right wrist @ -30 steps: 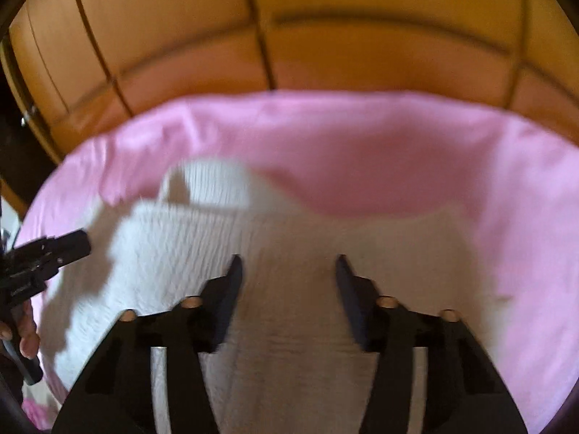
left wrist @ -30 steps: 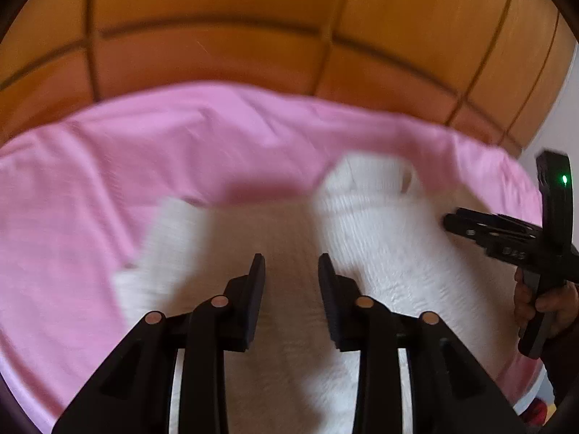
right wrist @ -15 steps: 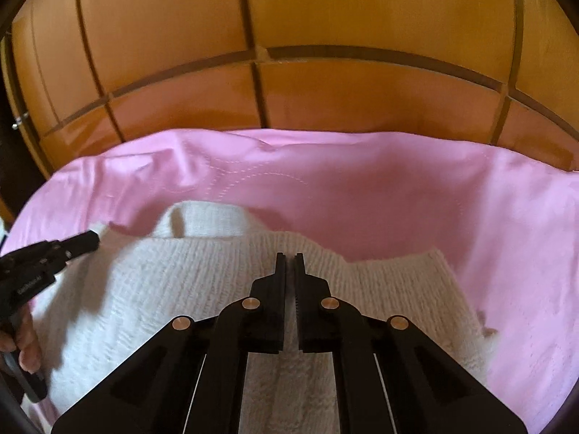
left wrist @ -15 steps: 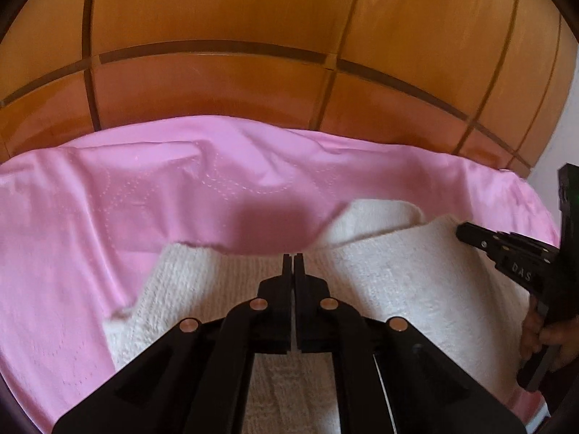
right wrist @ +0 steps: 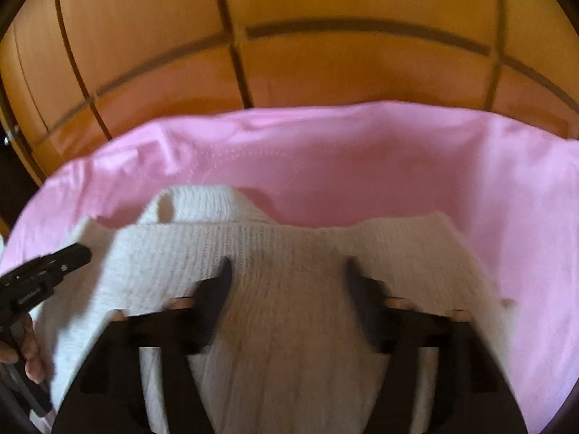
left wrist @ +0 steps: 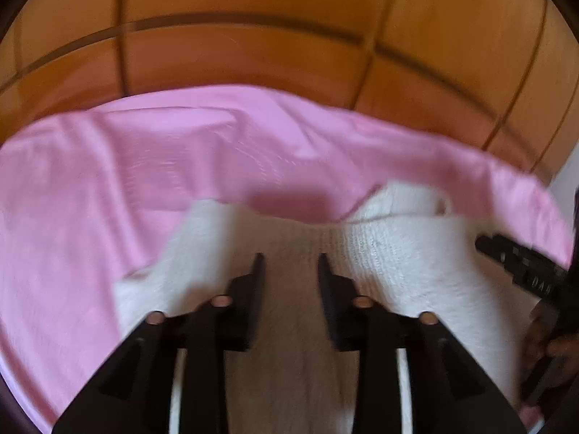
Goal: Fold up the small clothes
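Note:
A white knitted garment (left wrist: 398, 253) lies folded on a pink sheet (left wrist: 108, 181); its collar (left wrist: 409, 199) points to the far side. It also shows in the right wrist view (right wrist: 289, 253). My left gripper (left wrist: 291, 271) is open and empty just above the knit's left part. My right gripper (right wrist: 286, 275) is open and empty above the knit's right part. Each gripper shows at the edge of the other's view: the right one (left wrist: 521, 264) and the left one (right wrist: 43, 278).
A wooden headboard (left wrist: 289, 36) with dark grooves rises behind the sheet and also shows in the right wrist view (right wrist: 325, 54). The pink sheet (right wrist: 434, 166) spreads around the garment on all sides.
Both grippers were open a second ago, shut half a second ago, and have opened again. Both have drawn back a little from the knit's far edge.

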